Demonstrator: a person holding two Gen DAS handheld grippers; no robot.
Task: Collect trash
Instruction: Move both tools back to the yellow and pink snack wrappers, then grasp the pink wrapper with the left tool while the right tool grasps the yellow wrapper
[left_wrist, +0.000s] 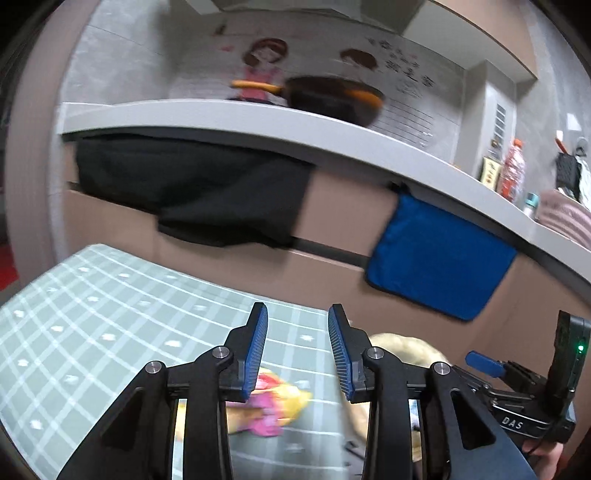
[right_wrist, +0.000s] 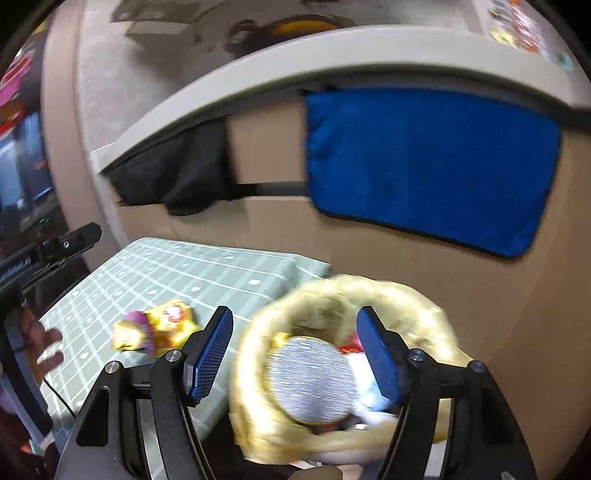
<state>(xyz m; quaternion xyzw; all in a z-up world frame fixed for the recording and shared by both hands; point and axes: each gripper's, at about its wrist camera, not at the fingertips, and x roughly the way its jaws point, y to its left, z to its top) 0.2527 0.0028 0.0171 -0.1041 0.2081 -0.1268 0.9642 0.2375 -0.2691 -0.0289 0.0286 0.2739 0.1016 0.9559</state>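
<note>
A crumpled pink and yellow wrapper (left_wrist: 271, 408) lies on the green checked tablecloth (left_wrist: 110, 314); it also shows in the right wrist view (right_wrist: 155, 325). My left gripper (left_wrist: 297, 332) is open and empty, held above the wrapper. A yellow plastic bag (right_wrist: 406, 299) with its mouth rolled open sits off the table's right edge, and shows in the left wrist view (left_wrist: 402, 345). Inside lie a round silver-foil lid (right_wrist: 310, 380) and other scraps. My right gripper (right_wrist: 295, 332) is open over the bag's mouth, holding nothing.
A grey countertop (left_wrist: 258, 125) runs behind the table, with a dark pan (left_wrist: 332, 98) and bottles (left_wrist: 513, 170) on it. A black cloth (left_wrist: 199, 184) and a blue towel (left_wrist: 439, 254) hang from the drawer fronts. The tablecloth (right_wrist: 184, 273) ends beside the bag.
</note>
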